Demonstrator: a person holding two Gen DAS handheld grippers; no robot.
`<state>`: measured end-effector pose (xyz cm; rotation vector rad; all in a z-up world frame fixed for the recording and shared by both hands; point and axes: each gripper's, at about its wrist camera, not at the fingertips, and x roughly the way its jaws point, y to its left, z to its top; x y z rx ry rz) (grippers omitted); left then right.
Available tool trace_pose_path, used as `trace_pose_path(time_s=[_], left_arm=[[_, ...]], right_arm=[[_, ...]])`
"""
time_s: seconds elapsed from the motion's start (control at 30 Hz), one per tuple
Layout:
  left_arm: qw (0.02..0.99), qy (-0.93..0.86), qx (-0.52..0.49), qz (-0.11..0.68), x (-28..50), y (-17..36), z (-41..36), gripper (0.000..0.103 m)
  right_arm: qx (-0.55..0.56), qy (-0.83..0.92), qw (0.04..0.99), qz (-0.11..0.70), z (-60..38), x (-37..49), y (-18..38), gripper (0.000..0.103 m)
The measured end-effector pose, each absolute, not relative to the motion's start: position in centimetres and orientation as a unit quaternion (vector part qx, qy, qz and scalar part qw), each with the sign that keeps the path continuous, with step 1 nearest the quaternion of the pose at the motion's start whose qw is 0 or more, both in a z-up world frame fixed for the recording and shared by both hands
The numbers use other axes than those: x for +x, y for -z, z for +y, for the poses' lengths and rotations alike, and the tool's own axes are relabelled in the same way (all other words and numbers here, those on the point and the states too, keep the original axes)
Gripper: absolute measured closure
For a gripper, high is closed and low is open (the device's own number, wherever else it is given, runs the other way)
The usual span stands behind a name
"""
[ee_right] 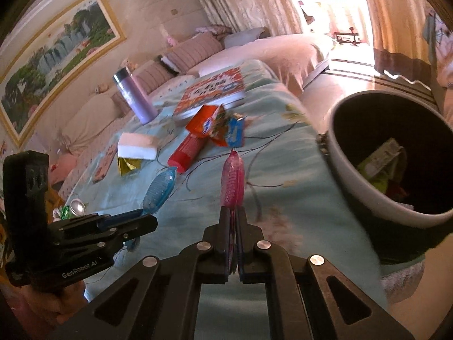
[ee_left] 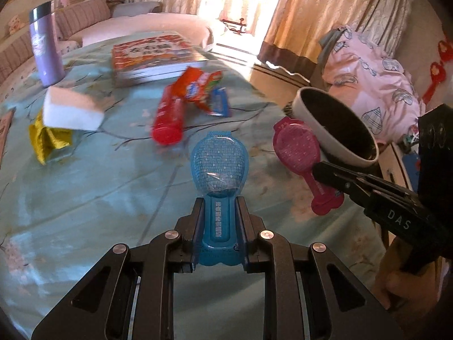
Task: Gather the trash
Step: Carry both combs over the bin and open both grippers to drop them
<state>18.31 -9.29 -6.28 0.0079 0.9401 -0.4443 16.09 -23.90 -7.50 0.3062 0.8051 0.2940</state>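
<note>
Left wrist view: left gripper (ee_left: 220, 215) has its fingers closed on the flat stem of a blue plastic blister pack (ee_left: 217, 170), whose rounded bulb projects straight ahead of the fingertips above the light-blue floral tablecloth (ee_left: 85, 198). To its right, the right gripper (ee_left: 325, 170) holds a pink blister pack (ee_left: 297, 147) by the stem; just past that pack sits a white trash bin (ee_left: 337, 124) with a dark interior. Ahead and slightly left lies a red tube (ee_left: 168, 121), touching a heap of red and blue snack wrappers (ee_left: 203, 90). Beyond them a picture book (ee_left: 153, 56). Far ahead-left a white sponge block (ee_left: 73, 107) rests on a crumpled gold wrapper (ee_left: 48, 138), with a purple thermos (ee_left: 46, 45) upright behind. Right wrist view: right gripper (ee_right: 232, 215) is clamped on the pink blister pack (ee_right: 232, 181), seen edge-on, pointing directly forward. The trash bin (ee_right: 354, 181) stands close on the right, a green wrapper (ee_right: 379, 161) inside it. Left gripper (ee_right: 147, 221) appears at left, gripping the blue blister pack (ee_right: 160, 189). Ahead are the red tube (ee_right: 187, 153), snack wrappers (ee_right: 218, 124), sponge block (ee_right: 137, 146), gold wrapper (ee_right: 127, 165), picture book (ee_right: 212, 93) and thermos (ee_right: 134, 96).
</note>
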Motion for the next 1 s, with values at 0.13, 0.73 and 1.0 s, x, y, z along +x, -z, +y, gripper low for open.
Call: trace_pose_path(time_s=[0.13,0.73,1.0], left_arm=[[0.865,0.226,0.008,0.448,18.4,5.8,-11.4,0.084],[0.853,0.283,0.037,0.437,20.6,3.7,-21.7,0.084],[0.849,0.294,0.047,0.436,21.7,3.4,-25.0,0.084]], right_arm=[[0.159,-0.13,0.902,0.379,-25.8,15.4,7.1,0.099],[0.195,-0.043,0.919,0.342,-36.4,14.5,5.4,0.1],[0.193,-0.017,0.919,0.344,-38.9,15.5,5.7,0.1]])
